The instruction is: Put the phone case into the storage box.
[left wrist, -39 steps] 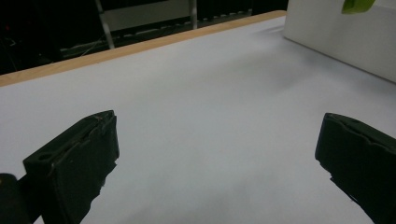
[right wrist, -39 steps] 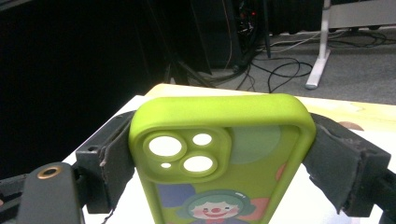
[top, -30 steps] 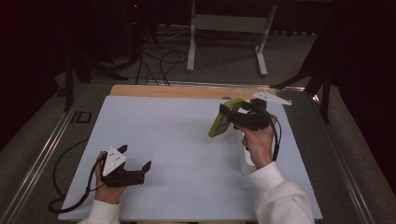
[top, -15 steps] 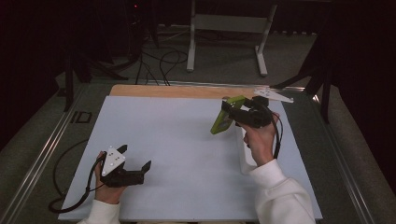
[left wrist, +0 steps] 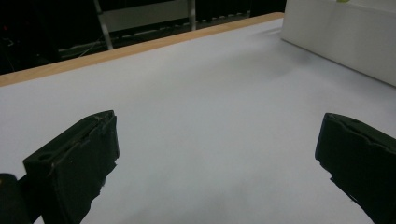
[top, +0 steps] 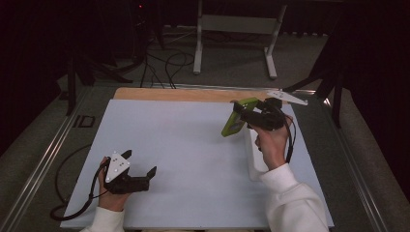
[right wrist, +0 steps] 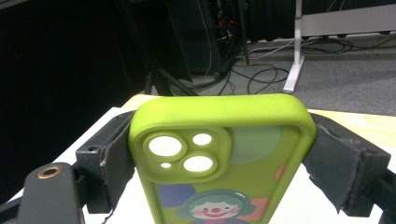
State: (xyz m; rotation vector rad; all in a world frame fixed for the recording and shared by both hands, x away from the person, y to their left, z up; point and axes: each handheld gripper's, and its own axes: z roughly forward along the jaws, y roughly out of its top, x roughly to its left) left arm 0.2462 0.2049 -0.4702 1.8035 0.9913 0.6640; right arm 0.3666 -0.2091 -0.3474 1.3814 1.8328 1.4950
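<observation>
Phone case clamped by its side edges in right gripper, lifted off table for carrying; left gripper spread wide, idle.

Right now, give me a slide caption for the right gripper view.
Right gripper clamps a green phone case by its sides, clown print facing the camera.

Lime green phone case, empty camera cutouts, clown cartoon and coloured dots on its back, I've got it pinched by both long edges, lifted off the table, tilted, far right side.
</observation>
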